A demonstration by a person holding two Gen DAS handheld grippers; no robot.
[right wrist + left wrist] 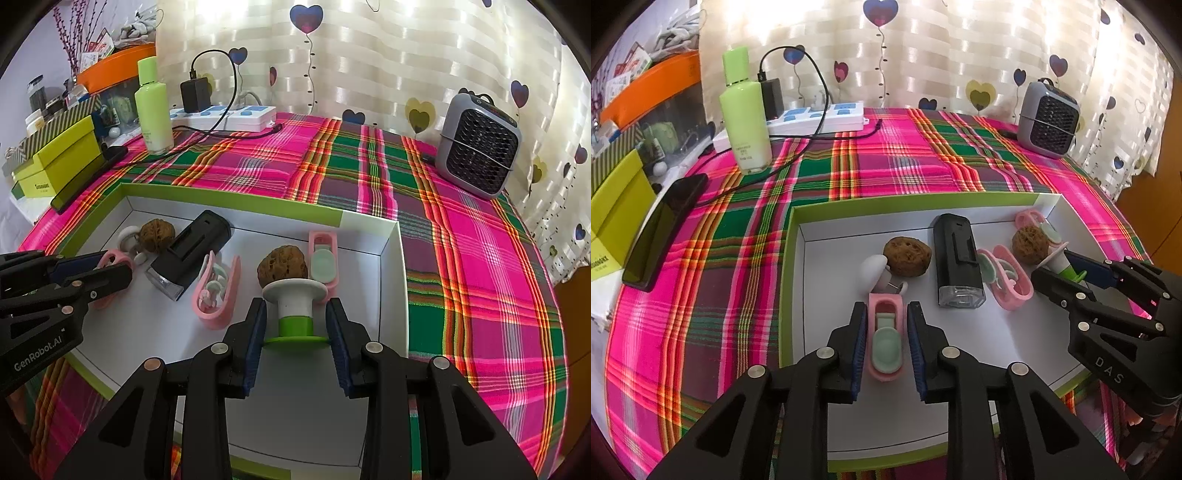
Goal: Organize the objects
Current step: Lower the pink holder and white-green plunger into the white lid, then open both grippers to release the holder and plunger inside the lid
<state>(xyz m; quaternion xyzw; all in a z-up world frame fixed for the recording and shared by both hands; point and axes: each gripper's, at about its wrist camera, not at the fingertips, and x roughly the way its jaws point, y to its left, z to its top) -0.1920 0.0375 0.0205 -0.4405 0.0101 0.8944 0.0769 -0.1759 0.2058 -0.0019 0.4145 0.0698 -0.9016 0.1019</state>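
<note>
Pink clip with mint insert (885,338) sits between the pads of my left hand-held gripper (886,345), low in the near-left part of the white tray (849,406); pads are right against its sides, gripping it. My right hand-held gripper (297,338) is clamped on the green disc base of the white-and-green spool (295,302), over the tray's right half. Just past the spool: a walnut (282,266), with a second pink clip (324,260) beside it at the tray's far-right corner. A third pink clip (218,291) lies on its side mid-tray, next to the black flashlight-like device (956,260). Another walnut (907,256) and a white mushroom-shaped piece (877,271) sit left of that device. The tray rests on the plaid-covered bench (886,158). Green bottle (746,110), power strip (820,116) and small grey fan (1047,114) stand along the far edge, well apart from the tray.
</note>
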